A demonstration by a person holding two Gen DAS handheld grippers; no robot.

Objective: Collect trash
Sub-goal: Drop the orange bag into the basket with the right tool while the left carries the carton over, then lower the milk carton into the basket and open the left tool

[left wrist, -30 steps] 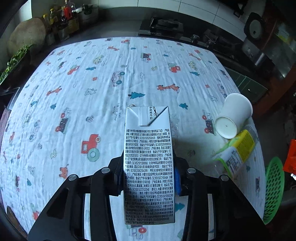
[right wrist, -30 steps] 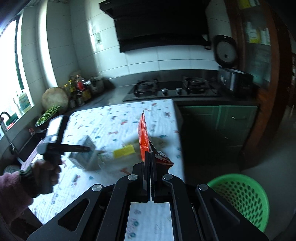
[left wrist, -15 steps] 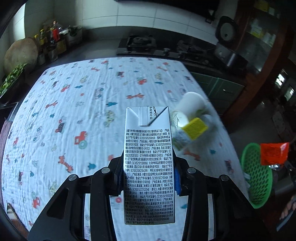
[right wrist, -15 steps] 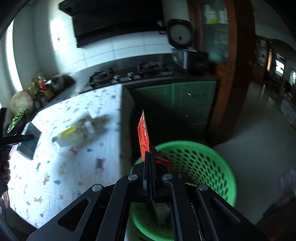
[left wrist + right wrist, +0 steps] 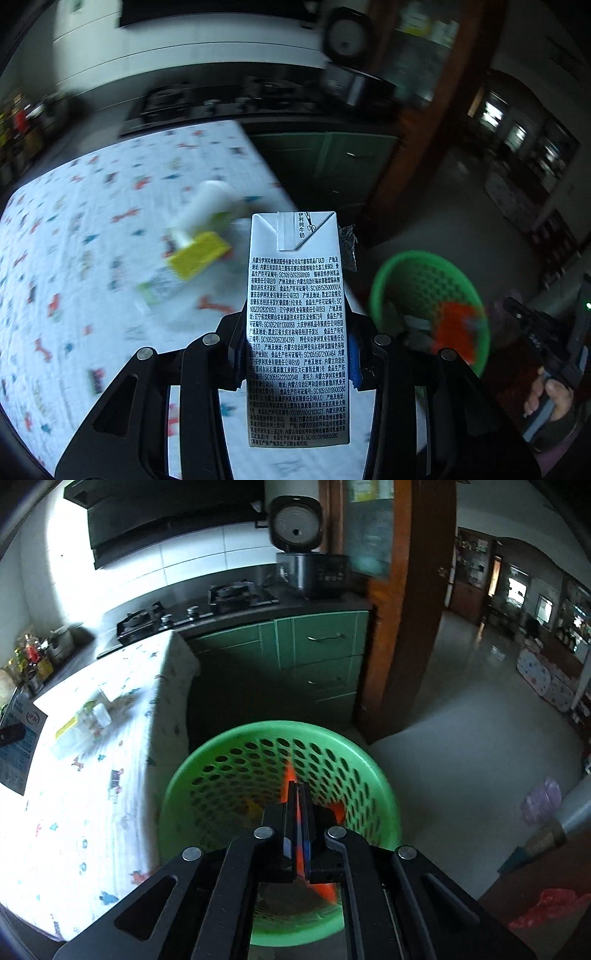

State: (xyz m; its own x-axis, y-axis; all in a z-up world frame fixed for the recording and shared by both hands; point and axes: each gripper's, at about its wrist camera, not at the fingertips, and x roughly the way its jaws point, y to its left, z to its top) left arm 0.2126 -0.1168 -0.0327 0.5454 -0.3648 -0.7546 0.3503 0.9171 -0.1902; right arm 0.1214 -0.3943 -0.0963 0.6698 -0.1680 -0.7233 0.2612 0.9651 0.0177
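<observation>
Left gripper (image 5: 297,354) clamping milk carton (image 5: 297,325), right gripper (image 5: 298,812) pinching orange wrapper (image 5: 290,779)

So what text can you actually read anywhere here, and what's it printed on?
"伊利纯牛奶": vertical, by a scissors mark, at the top of the milk carton in the left gripper.
"SC10515092600109": one of many licence codes in the carton's fine print; the rest is too small to quote reliably.
Yellow label of the bottle on the table: blurred.
Orange wrapper in the right gripper: nothing readable.

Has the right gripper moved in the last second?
Yes. The right gripper, jaws pinching the orange wrapper, went from the table to over the green basket.
</observation>
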